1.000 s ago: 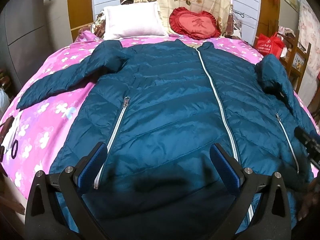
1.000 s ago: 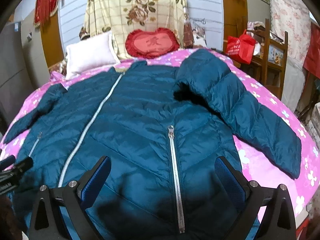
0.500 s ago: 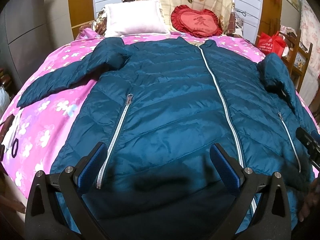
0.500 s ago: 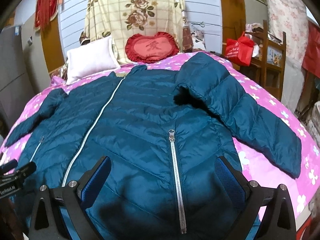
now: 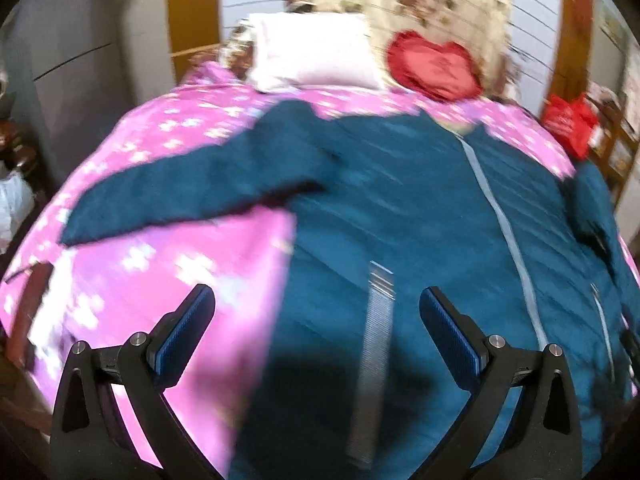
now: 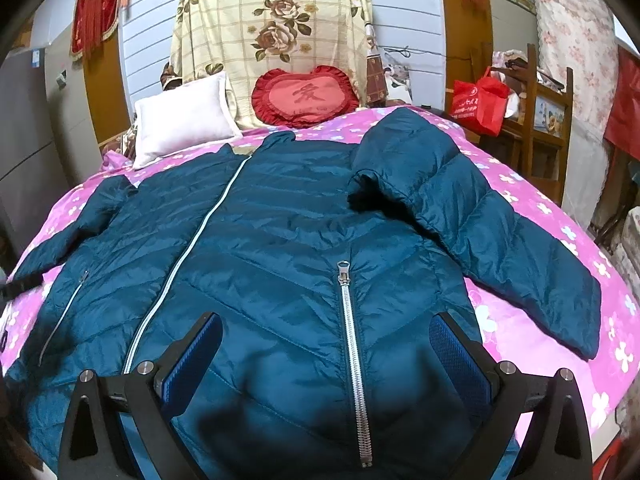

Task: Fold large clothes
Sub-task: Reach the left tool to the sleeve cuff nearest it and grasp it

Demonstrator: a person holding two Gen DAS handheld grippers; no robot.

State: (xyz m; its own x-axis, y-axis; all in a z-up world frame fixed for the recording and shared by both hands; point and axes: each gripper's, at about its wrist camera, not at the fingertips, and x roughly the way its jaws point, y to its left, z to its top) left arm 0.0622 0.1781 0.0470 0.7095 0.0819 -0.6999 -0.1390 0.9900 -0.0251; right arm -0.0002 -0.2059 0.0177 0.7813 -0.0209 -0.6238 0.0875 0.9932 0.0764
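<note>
One teal puffer jacket lies front-up, zipped, filling the frame's centre on the pink floral bed, both sleeves spread outward. Two cushions sit at upper centre. Both the left hand-held gripper and right hand-held gripper hover spread wide, holding nothing.

A bed is covered by a pink spread printed with white flowers, and a teal quilted jacket is laid flat on it, front up, with both sleeves spread out to the sides. At the head of the bed, a white pillow and a red heart-shaped cushion are propped side by side, beyond the jacket's collar.
</note>
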